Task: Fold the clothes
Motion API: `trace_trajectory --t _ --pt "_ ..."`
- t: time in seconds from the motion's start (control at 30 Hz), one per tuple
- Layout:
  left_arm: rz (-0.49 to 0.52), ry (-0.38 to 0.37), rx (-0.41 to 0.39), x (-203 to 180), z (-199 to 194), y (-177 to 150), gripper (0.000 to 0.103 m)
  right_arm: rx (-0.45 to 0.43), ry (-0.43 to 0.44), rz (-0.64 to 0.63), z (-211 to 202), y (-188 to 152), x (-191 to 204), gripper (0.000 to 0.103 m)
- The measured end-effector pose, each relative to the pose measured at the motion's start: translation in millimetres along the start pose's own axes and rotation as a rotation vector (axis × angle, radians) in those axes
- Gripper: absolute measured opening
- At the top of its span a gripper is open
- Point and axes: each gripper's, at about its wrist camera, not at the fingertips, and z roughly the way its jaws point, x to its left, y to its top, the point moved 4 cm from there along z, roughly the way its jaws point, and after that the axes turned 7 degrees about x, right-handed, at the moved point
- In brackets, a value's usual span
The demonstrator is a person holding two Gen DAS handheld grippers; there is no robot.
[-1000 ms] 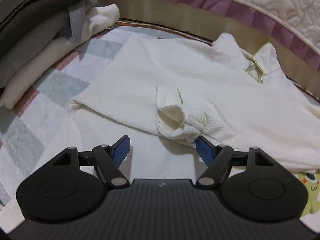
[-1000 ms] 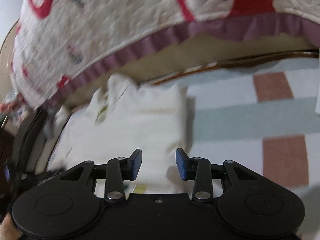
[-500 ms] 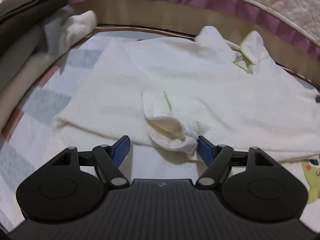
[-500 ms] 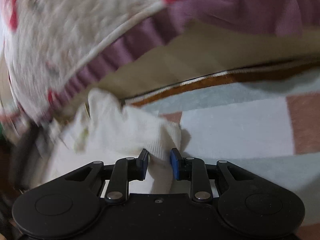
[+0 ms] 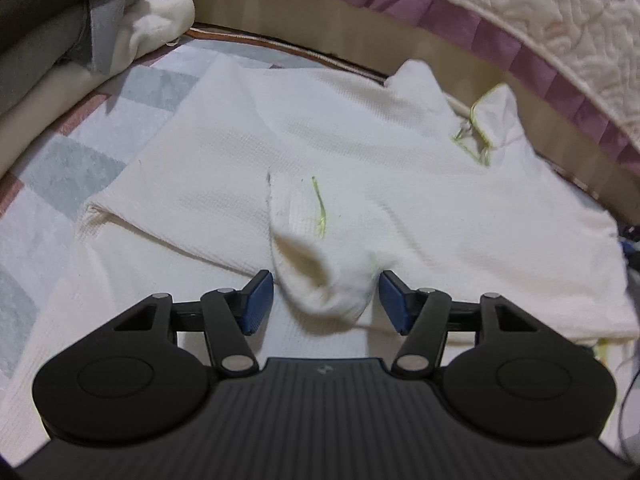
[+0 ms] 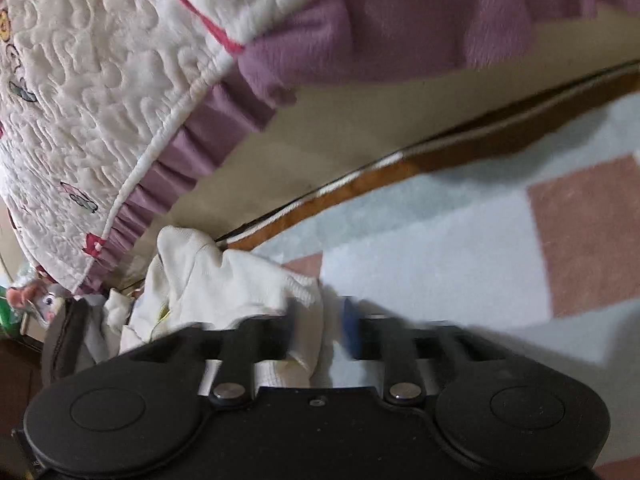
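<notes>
Since half a second earlier, the left gripper (image 5: pixel 326 300) had advanced, jaws apart around the sleeve cuff (image 5: pixel 320 276) of the cream shirt (image 5: pixel 360 184) on the checked mat (image 5: pixel 60 168). Right gripper (image 6: pixel 320 316) blurred, clamped on shirt fabric. No legible writing.

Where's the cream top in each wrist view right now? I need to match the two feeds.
Left wrist: the cream top fills the centre, its cuff between the open left gripper fingers.
Right wrist: bunched at lower left, reaching between the right gripper fingers; blur hides the grip.
Shared landmark: the quilt's purple ruffle.
</notes>
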Motion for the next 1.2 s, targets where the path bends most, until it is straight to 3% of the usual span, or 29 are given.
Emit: trace_trajectory --t 0.1,0.13,0.17,0.27,0.4,0.5,0.63,0.77,0.87,0.93,1.03,1.13,1.2 --pt "0.022 0.008 -0.002 -2 -1 -2 0.058 -0.008 0.001 -0.031 9 1 8 0.033" --pt "0.034 0.014 0.000 -3 0 -3 0.058 -0.017 -0.004 -0.057 11 -1 13 0.010" --pt "0.047 0.020 -0.001 -3 0 -3 0.058 -0.035 0.008 -0.084 12 -2 18 0.006" --pt "0.071 0.029 -0.009 -4 -1 -4 0.058 -0.126 0.032 -0.117 -1 -1 30 0.006" --pt "0.073 0.028 -0.015 -3 -3 -5 0.058 -0.199 -0.045 -0.162 -20 5 33 0.005" --pt "0.070 0.027 -0.017 -3 -4 -4 0.058 -0.206 -0.125 -0.207 -18 4 34 0.004" --pt "0.048 0.012 -0.017 -2 -4 -3 0.058 -0.202 -0.143 -0.167 -34 0 29 0.003" --pt "0.033 -0.009 -0.015 2 -4 -2 0.058 -0.198 -0.158 -0.125 -51 -5 24 0.011" --pt "-0.002 -0.038 -0.017 5 -3 0 0.058 -0.125 -0.145 -0.140 -62 -31 34 0.030" --pt "-0.032 -0.061 -0.024 7 -3 3 0.060 -0.067 -0.163 -0.206 -66 -52 46 0.046" --pt "-0.041 -0.068 -0.022 7 -3 5 0.061 0.029 -0.170 -0.392 -68 -96 74 0.059" --pt "-0.031 -0.058 -0.027 6 -4 5 0.064 0.121 -0.256 -0.532 -64 -138 87 0.062" --pt "-0.030 -0.072 -0.017 5 -3 5 0.068 0.160 -0.360 -0.583 -56 -153 87 0.062"
